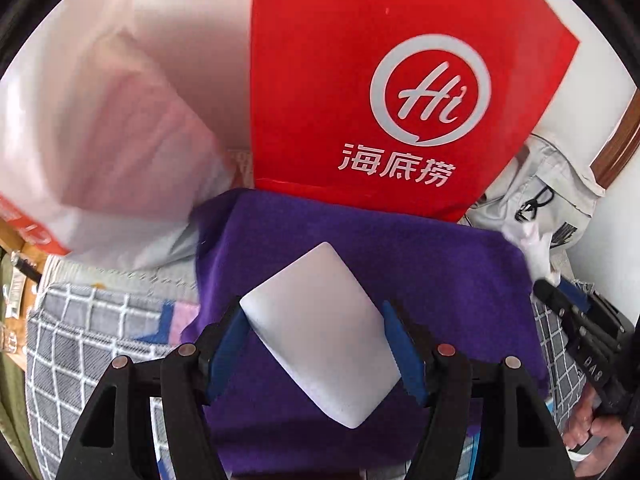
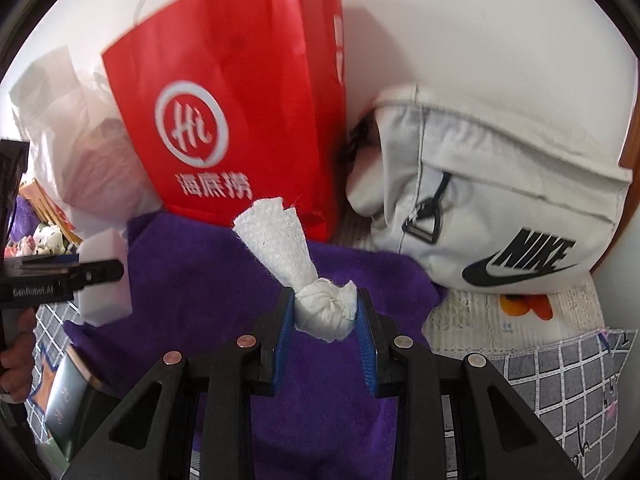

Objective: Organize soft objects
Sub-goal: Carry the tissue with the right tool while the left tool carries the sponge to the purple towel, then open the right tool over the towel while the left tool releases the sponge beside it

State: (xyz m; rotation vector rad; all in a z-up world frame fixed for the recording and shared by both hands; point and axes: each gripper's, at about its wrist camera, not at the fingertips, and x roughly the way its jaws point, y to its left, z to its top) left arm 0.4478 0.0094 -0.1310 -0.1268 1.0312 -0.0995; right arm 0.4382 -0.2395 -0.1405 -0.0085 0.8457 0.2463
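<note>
My left gripper (image 1: 314, 334) is shut on a white foam sponge block (image 1: 320, 332), held tilted above a purple towel (image 1: 440, 272). In the right wrist view the same sponge (image 2: 105, 276) and left gripper (image 2: 96, 270) show at the left edge. My right gripper (image 2: 325, 312) is shut on a rolled white cloth (image 2: 280, 244), pinched at its knotted end, its loose end pointing up and away. It hangs over the purple towel (image 2: 192, 280) too. The right gripper (image 1: 576, 320) appears at the right edge of the left wrist view, with white cloth (image 1: 536, 244) at its tip.
A red paper bag (image 1: 360, 80) (image 2: 248, 120) stands against the wall behind the towel. A white plastic bag (image 1: 100, 140) sits left of it, a white Nike bag (image 2: 500, 208) right of it. A grey checked cover (image 2: 560, 380) lies underneath. A person's hand (image 1: 596, 428) holds the right gripper.
</note>
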